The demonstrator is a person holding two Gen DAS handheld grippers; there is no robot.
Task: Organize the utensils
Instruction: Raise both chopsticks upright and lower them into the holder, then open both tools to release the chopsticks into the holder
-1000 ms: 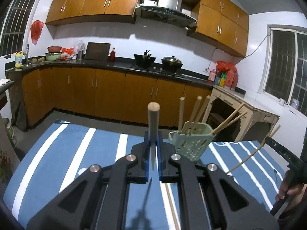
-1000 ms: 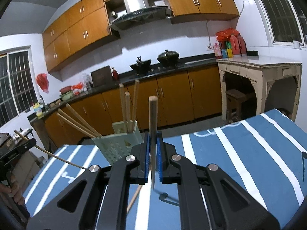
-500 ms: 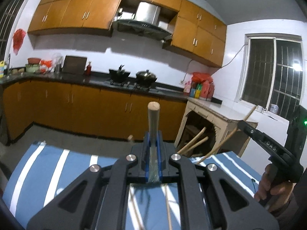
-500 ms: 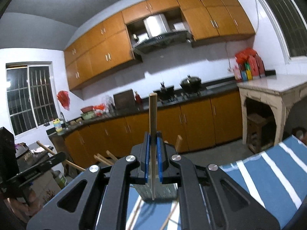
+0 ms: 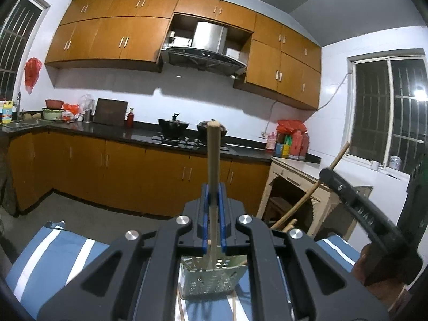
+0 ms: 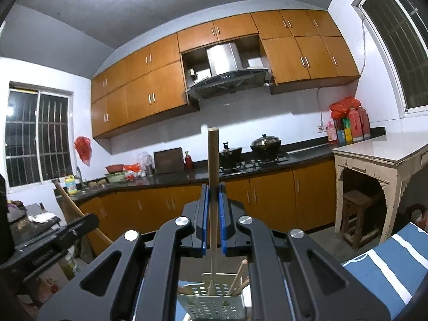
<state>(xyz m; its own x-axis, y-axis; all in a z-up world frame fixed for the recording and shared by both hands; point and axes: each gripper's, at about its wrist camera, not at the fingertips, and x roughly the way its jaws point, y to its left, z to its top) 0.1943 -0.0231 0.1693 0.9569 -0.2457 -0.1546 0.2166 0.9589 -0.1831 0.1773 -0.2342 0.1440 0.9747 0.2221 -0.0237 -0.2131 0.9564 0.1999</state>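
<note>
We are now holding both grippers, left gripper and right gripper, over the green holder, having risen from the striped desk, each set of jaws clamping a chopstick whose tip is entering it.

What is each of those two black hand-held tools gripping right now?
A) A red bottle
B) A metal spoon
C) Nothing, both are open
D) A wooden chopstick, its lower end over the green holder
D: in each wrist view a wooden chopstick is clamped between the blue pads of the left tool and the right tool, with its lower end at the perforated green holder.
</note>
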